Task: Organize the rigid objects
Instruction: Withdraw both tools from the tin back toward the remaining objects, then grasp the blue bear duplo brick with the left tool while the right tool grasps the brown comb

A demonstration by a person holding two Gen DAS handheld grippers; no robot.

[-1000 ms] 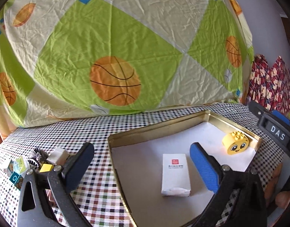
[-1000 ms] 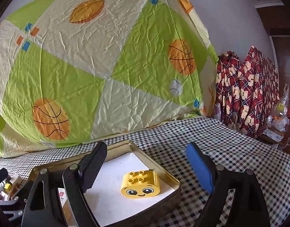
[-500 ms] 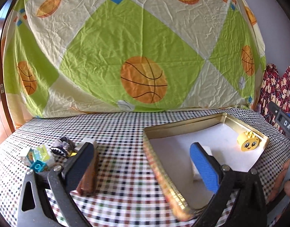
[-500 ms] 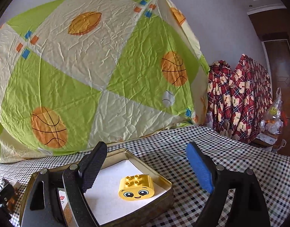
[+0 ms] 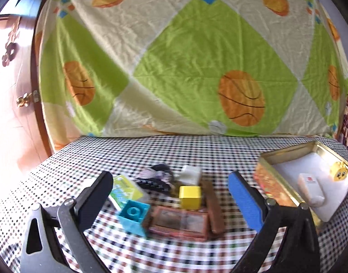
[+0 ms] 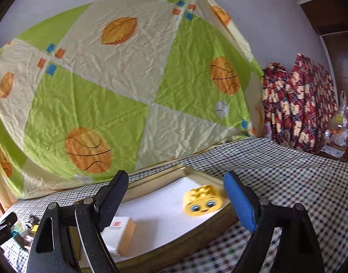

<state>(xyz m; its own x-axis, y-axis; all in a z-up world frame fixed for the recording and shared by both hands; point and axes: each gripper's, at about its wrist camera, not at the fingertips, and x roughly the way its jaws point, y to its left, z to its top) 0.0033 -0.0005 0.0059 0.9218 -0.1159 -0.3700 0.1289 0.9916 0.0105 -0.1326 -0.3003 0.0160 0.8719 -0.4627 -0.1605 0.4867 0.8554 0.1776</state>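
My left gripper (image 5: pixel 171 195) is open above a heap of small things on the checked cloth: a yellow cube (image 5: pixel 189 196), a teal brick (image 5: pixel 134 216), a brown flat case (image 5: pixel 180 223), a green-printed box (image 5: pixel 125 190) and a white block (image 5: pixel 191 174). None of them is touched by the pads. At the right stands the gold tin tray (image 5: pixel 268 177), which holds a white box (image 5: pixel 310 191) and a yellow face brick (image 5: pixel 339 174). My right gripper (image 6: pixel 176 199) is open over that tray (image 6: pixel 192 236), with the face brick (image 6: pixel 202 201) and white box (image 6: pixel 121 232) lying free inside.
A green and cream sheet with basketball prints (image 5: pixel 196 68) hangs behind the table. A wooden door (image 5: pixel 12 91) is at the left. Red patterned fabric (image 6: pixel 299 104) and plastic bags (image 6: pixel 337 132) stand beyond the table's right end.
The left gripper has swung left, from over the tray to over the heap of small objects. The right gripper has shifted a little to the left, so the tray sits more to the right.
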